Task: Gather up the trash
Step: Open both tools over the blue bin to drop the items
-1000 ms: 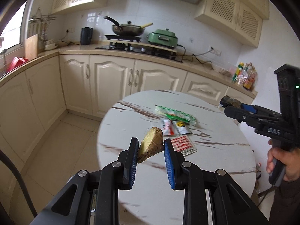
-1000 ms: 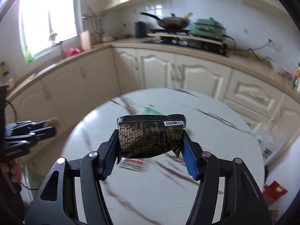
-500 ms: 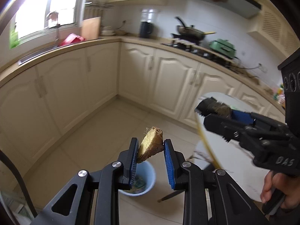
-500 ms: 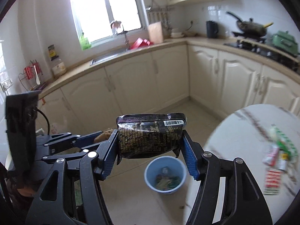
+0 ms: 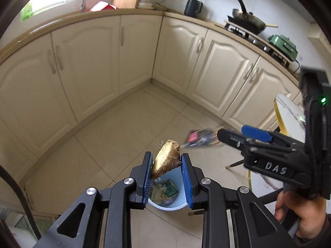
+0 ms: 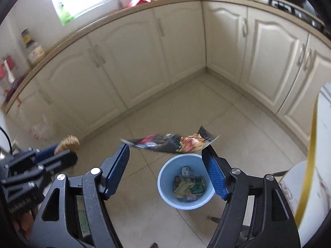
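A: Largest item?
B: Blue bin (image 6: 186, 183), on the floor tiles (image 6: 186, 107), below both claws, part-filled with wrappers. Light plastic, stiff rim; no need to lift.

A: Next?
B: Dark snack wrapper (image 6: 171, 143), blurred, in mid-air at 12 o'clock from the bin, level with the tips of the right claw (image 6: 167, 161). Touching the right-hand pad or already clear of it: cannot tell. Thin film, very light, limp, slippery; likely to flutter sideways and could miss the rim. If retaken, best pinched across a flat seam edge.

A: Right claw itself?
B: Spread wide, nothing gripped.

A: Smallest?
B: Tan fibrous scrap (image 5: 166, 158), perhaps a husk or root piece, wedged between the blue pads of the left claw (image 5: 166, 161). Pads narrow, closed on it. Seemingly firm, rough, heavier than the film; should drop straight. Bin at 6 o'clock behind it in the left view.

A: Elsewhere?
B: Marble worktop (image 5: 289, 113) edge at 3 o'clock; cream cabinets (image 6: 144, 51) from 9 to 2 o'clock.
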Demonstrator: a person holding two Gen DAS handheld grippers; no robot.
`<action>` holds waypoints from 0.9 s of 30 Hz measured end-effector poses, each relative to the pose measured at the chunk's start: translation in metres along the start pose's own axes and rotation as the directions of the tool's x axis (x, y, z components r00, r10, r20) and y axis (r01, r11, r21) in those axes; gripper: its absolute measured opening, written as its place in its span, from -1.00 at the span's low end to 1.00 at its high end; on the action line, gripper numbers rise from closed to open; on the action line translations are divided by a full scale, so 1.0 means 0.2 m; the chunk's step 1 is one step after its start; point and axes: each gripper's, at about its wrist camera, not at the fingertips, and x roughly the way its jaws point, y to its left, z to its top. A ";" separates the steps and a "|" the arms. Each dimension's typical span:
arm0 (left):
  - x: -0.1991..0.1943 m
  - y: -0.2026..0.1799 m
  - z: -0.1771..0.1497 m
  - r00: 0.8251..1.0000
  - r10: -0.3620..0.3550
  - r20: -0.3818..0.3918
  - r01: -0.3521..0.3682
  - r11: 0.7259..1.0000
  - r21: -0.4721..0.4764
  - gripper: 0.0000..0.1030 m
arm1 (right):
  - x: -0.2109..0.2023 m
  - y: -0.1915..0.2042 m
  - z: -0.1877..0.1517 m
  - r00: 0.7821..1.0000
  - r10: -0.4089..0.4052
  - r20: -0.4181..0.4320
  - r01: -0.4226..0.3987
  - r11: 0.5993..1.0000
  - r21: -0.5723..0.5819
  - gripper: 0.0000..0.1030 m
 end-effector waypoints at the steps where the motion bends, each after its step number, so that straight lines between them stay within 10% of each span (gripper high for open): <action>1: 0.04 0.01 0.03 1.000 -0.006 -0.009 0.006 1.000 0.006 -0.55 | 0.01 0.00 0.01 1.000 -0.006 0.003 0.006 1.000 0.007 0.39; 5: 0.20 -0.03 0.10 0.998 -0.035 -0.044 0.035 0.999 0.021 -0.54 | 0.00 -0.05 0.05 0.998 -0.050 0.046 0.048 0.998 0.048 0.76; 12: 0.61 -0.11 0.32 0.993 -0.034 -0.113 0.040 0.998 0.054 -0.51 | -0.20 -0.16 0.12 0.979 -0.104 0.173 0.083 0.989 0.122 0.80; 15: 0.71 -0.15 0.36 0.990 0.016 -0.144 -0.009 0.999 0.050 0.20 | -0.29 -0.19 0.14 0.972 -0.119 0.202 0.091 0.986 0.139 0.81; 16: 0.73 -0.18 0.38 0.990 0.038 -0.134 -0.032 0.998 0.049 0.45 | -0.31 -0.20 0.15 0.970 -0.124 0.211 0.095 0.985 0.142 0.82; 27: 0.43 -0.20 0.45 0.992 0.126 0.005 -0.126 0.992 0.028 0.45 | -0.54 -0.25 0.12 0.957 -0.128 0.259 0.085 0.982 0.171 0.94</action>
